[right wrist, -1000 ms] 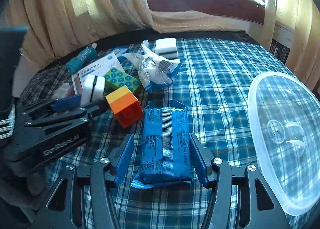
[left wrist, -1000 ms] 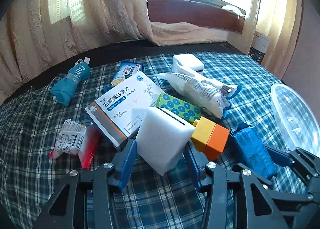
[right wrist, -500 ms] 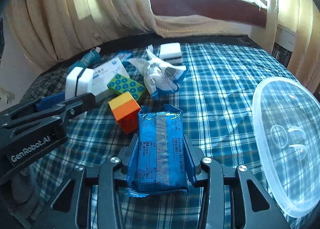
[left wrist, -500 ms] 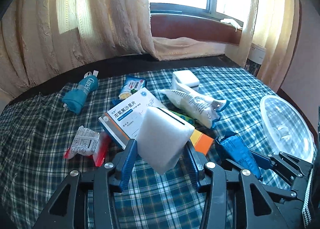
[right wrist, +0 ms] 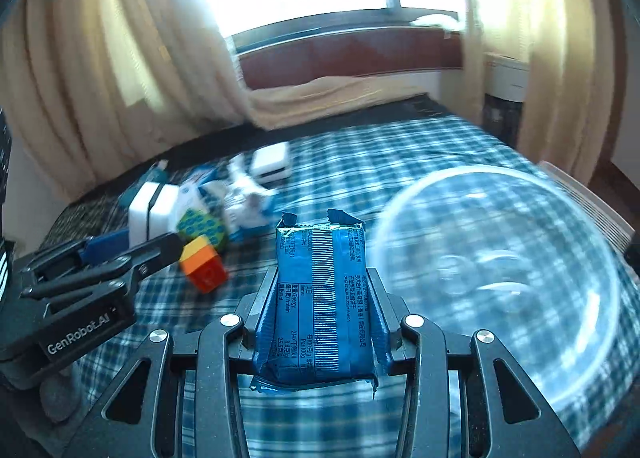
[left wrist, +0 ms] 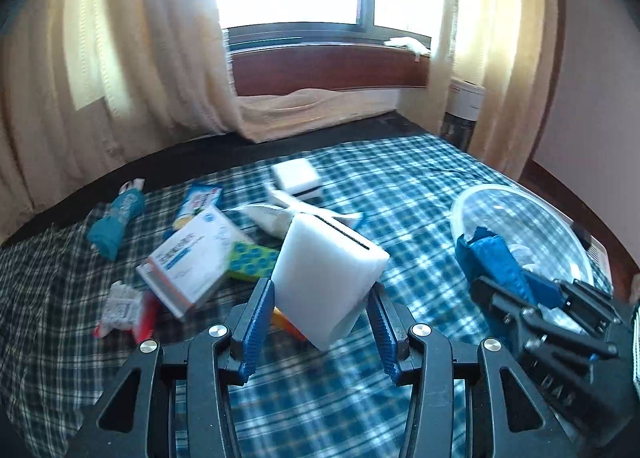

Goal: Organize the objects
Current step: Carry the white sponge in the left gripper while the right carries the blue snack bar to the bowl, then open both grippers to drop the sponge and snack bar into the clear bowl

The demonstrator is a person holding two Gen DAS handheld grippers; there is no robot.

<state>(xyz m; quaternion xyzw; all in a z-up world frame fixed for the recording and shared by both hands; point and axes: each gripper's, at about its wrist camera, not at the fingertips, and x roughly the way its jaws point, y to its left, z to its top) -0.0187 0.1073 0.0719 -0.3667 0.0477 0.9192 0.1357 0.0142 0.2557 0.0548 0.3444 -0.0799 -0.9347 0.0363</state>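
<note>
Now L tool (left wrist: 320, 322) grips sponge (left wrist: 326, 278), R tool (right wrist: 322, 298) packet (right wrist: 322, 298) beside bowl rim (right wrist: 384, 226).

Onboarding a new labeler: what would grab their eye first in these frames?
Both grippers are loaded: the left gripper holds a white sponge tilted above the plaid cloth, and the right gripper clamps a blue packet. A clear bowl sits just right of the packet, and a clutter of boxes and packets lies to the left.
</note>
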